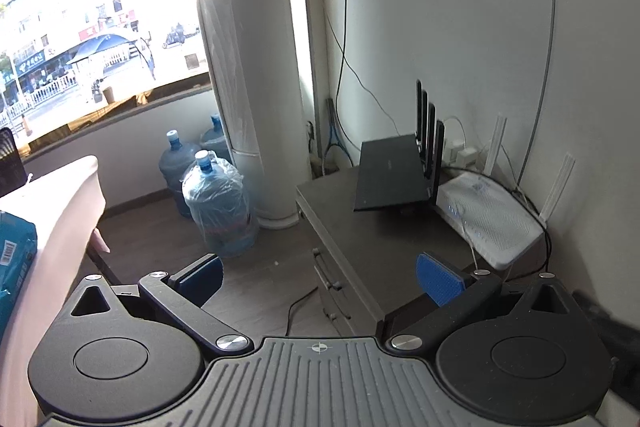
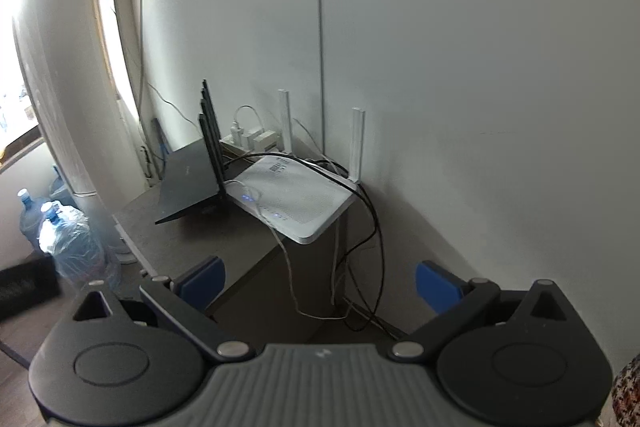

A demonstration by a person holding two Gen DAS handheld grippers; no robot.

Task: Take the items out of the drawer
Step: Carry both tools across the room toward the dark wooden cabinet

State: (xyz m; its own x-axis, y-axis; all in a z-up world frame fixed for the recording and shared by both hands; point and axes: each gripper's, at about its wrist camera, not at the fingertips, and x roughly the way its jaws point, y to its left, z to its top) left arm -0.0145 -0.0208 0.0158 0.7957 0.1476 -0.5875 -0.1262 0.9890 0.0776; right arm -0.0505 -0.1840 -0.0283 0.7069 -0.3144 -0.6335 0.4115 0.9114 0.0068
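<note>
Cabinet (image 1: 380, 243): a low, dark grey-brown unit with a flat matte top stands against the white wall, ahead of and below both grippers; its drawer fronts (image 1: 332, 287) face left in the left wrist view, closed, with slim bar handles.
Water jugs (image 1: 218, 203): three blue translucent bottles stand on the wood floor left of the cabinet, beside a round white column (image 1: 248, 67); the nearest is wrapped in clear plastic.
Left gripper (image 1: 320, 281): black arms and ribbed grey body, blue textured pads spread wide, nothing between them; it hangs above the cabinet's front corner, the drawers just below and between the pads.
Right gripper (image 2: 320, 285): same build, jaws parted and empty, held over the cabinet's right end, touching nothing.
Black router (image 1: 394, 175): flat, angular, propped on the cabinet top with four upright antennas.
White router (image 2: 296, 203): perforated slab with two white antennas, overhanging the cabinet's right edge just beside the black one.
Cables (image 2: 360, 259): black and white leads trailing down the cabinet's side.
</note>
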